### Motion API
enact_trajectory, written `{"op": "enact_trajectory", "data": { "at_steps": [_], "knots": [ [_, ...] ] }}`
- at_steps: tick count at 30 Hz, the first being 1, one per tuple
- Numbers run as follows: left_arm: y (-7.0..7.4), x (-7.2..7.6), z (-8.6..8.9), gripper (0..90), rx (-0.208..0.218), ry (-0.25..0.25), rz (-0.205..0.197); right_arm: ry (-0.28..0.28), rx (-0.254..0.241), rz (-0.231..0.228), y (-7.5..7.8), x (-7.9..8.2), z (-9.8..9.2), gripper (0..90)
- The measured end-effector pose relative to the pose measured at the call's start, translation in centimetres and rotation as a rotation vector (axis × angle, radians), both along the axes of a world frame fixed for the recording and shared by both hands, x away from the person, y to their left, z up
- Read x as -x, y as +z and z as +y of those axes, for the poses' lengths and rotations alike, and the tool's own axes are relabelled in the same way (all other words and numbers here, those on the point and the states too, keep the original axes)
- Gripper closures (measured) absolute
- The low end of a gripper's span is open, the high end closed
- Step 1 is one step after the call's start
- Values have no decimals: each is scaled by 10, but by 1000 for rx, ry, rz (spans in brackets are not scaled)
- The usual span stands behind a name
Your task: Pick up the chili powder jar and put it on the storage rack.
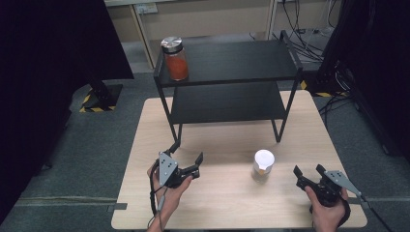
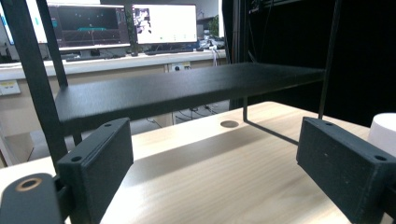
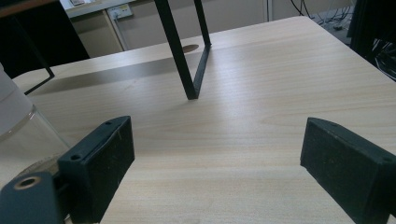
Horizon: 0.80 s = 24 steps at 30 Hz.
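Showing an early stage of shelving jars: one jar of orange-red powder already stands at the left end of the top tier of the black shelf rack, while the white-lidded jar stands on the desk, in front of the rack and between the two claws, untouched. As a judgement, roughly half the work is done; gripping this jar and lifting it onto the rack remains.

Left claw: jaws apart, nothing between them, low over the desk just in front of the rack's left front leg; its own view looks under the lower tier, with the white lid at the right edge.

Right claw: jaws apart and empty, near the desk's front right corner; the jar's glass wall sits at the left edge of its view.

Surface: pale wood-grain top, bare apart from rack and jar. Room: grey carpet, black curtains either side, hazard-striped stand feet, cables at the rear right, and monitors on a bench beyond.
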State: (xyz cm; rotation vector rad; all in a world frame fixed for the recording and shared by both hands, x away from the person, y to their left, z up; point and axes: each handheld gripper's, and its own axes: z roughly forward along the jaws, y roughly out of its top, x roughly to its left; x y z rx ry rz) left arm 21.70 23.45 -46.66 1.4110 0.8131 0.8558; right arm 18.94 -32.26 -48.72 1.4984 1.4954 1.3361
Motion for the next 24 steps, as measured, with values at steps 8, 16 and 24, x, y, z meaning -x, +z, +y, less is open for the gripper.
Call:
{"op": "enact_trajectory", "data": {
  "at_steps": [8,16,24],
  "knots": [
    [-16,2,2,105,-8,5,37,0,2,0,0,0,0,100],
    [-27,3,0,105,-26,4,79,1,4,0,0,0,0,100],
    [-38,2,1,106,-31,5,109,4,3,2,0,0,0,100]
  ]
}}
